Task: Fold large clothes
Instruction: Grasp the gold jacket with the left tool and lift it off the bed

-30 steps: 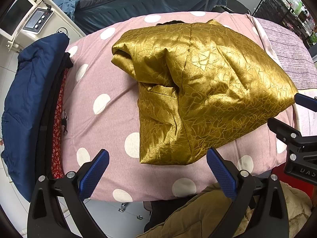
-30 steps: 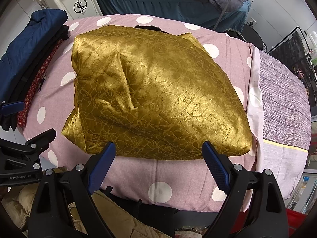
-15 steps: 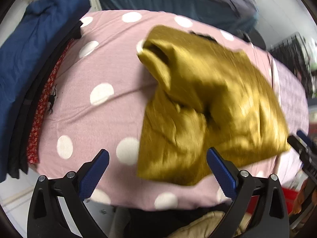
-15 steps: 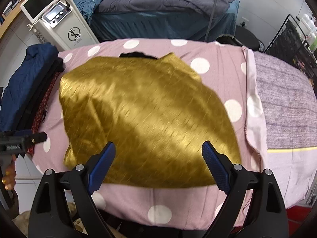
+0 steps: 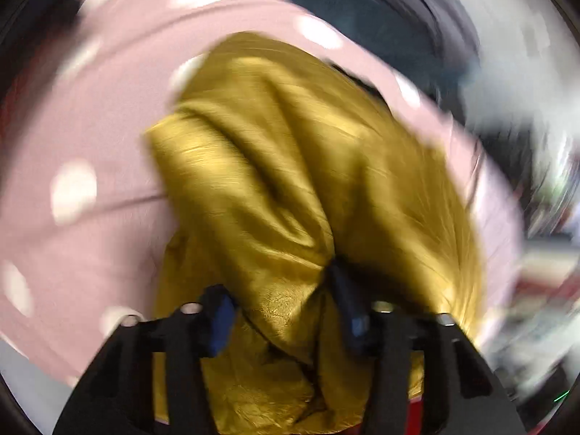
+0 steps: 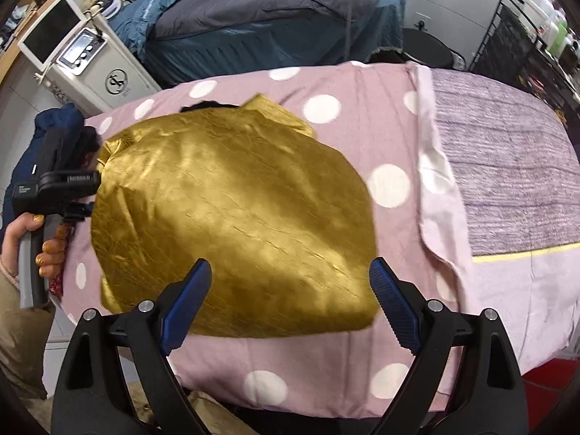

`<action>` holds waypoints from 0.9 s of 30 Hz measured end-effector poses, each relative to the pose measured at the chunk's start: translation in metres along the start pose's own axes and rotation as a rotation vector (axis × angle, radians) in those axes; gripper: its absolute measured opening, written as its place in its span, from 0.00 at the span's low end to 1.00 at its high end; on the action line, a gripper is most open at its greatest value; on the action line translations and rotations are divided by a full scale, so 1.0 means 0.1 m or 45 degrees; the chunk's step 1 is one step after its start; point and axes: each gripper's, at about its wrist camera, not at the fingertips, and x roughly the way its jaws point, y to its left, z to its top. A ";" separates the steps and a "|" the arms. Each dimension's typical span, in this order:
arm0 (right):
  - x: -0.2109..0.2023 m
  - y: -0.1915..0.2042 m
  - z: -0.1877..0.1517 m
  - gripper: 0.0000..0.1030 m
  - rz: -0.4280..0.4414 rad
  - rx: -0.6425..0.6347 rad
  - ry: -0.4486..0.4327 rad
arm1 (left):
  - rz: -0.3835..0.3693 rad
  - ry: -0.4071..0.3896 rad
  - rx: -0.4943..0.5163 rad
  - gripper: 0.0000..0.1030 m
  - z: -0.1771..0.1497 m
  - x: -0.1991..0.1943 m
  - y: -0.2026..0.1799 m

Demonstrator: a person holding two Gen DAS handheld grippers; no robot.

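Left tool pinching a bunched fold of the gold garment, blurred in its own view, right tool spread wide over the garment's near edge, garment on the polka-dot bed, left hand visible only from the right view

**Gold garment, folded, on the dotted cover**

The gold garment is shiny, crinkle-textured fabric folded into a bulky, rounded bundle. It lies on the pink cloth with white dots, its near edge close to the cloth's front edge. A dark lining peeks out at its far edge. In the blurred left wrist view, its near folds bunch upward.
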 end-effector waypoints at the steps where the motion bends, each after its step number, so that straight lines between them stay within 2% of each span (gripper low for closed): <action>1: -0.01 -0.08 0.00 0.85 -0.012 0.009 -0.005 | 0.044 0.008 0.127 0.29 -0.12 0.03 -0.32; 2: -0.04 -0.24 0.00 0.85 -0.035 0.034 -0.025 | 0.047 0.021 0.212 0.23 -0.23 0.06 -0.57; 4: -0.09 -0.48 0.04 0.85 -0.062 0.075 -0.060 | -0.025 0.098 0.394 0.15 -0.56 0.13 -1.12; 6: -0.13 -0.68 0.11 0.85 -0.080 0.108 -0.088 | -0.098 0.169 0.548 0.13 -0.93 0.19 -1.55; 7: -0.15 -0.80 0.17 0.85 -0.095 0.126 -0.105 | -0.171 0.233 0.644 0.08 -1.19 0.22 -1.80; 8: -0.15 -0.86 0.22 0.85 -0.104 0.137 -0.113 | -0.282 0.339 0.709 0.00 -1.42 0.29 -1.98; 9: -0.15 -0.93 0.27 0.85 -0.110 0.149 -0.122 | -0.395 0.461 0.749 0.00 -1.63 0.37 -2.12; 10: -0.14 -1.00 0.33 0.85 -0.106 0.162 -0.126 | -0.446 0.582 0.822 0.00 -1.92 0.47 -2.30; 11: -0.13 -1.04 0.37 0.85 -0.094 0.169 -0.126 | -0.403 0.605 0.877 0.02 -2.07 0.53 -2.36; 13: -0.10 -1.06 0.44 0.85 -0.061 0.168 -0.121 | -0.175 0.576 1.000 0.05 -2.26 0.62 -2.45; 14: -0.07 -1.04 0.48 0.85 -0.043 0.161 -0.116 | -0.102 0.545 1.000 0.12 -2.26 0.61 -2.42; 15: -0.04 -1.00 0.51 0.85 -0.024 0.152 -0.110 | -0.100 0.510 0.954 0.18 -2.19 0.55 -2.35; 16: -0.01 -0.96 0.52 0.85 -0.006 0.142 -0.106 | -0.112 0.473 0.907 0.37 -2.07 0.47 -2.25; 17: 0.02 -0.89 0.52 0.85 0.024 0.123 -0.096 | -0.119 0.419 0.851 0.63 -1.97 0.36 -2.17; 19: 0.11 -0.69 0.49 0.85 0.078 0.070 -0.061 | -0.112 0.265 0.739 0.83 -1.77 0.07 -1.92; 21: 0.19 -0.47 0.44 0.85 0.103 0.005 -0.023 | -0.138 0.167 0.632 0.83 -1.58 -0.15 -1.64; 25: 0.29 -0.03 0.38 0.85 0.114 -0.153 0.020 | -0.171 0.040 0.396 0.85 -1.33 -0.48 -0.88; 27: 0.30 0.21 0.40 0.85 0.115 -0.243 0.021 | -0.162 0.000 0.286 0.85 -1.22 -0.53 -0.57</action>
